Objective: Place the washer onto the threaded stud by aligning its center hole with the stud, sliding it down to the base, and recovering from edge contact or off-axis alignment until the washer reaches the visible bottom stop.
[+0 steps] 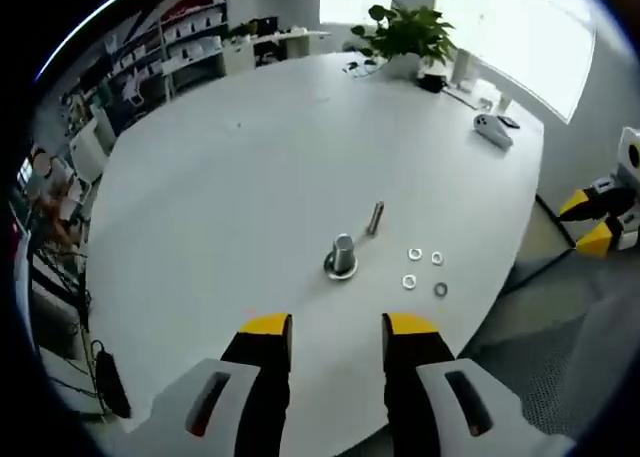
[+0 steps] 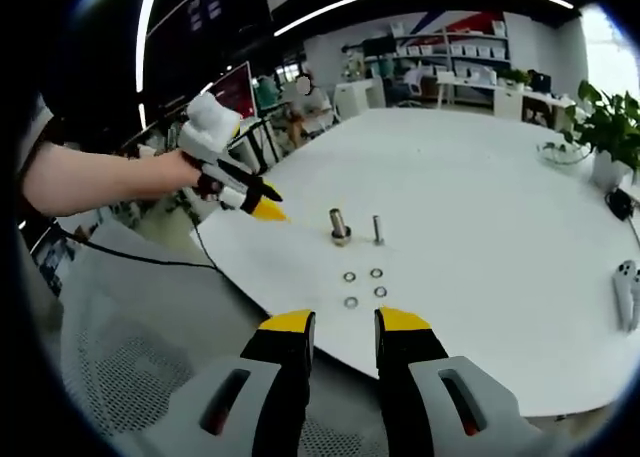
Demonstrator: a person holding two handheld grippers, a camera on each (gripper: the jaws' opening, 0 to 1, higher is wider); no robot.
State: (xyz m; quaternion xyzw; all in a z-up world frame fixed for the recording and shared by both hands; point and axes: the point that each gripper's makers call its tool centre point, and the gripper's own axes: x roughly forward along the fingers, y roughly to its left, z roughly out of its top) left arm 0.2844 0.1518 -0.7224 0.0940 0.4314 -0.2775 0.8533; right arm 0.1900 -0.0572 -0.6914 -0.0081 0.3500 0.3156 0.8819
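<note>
Matt smooth white table is seen; shiny bare metal noted on stud, bolt and washers.

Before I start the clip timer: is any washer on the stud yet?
No. All four washers lie flat on the table, apart from the upright stud.
</note>
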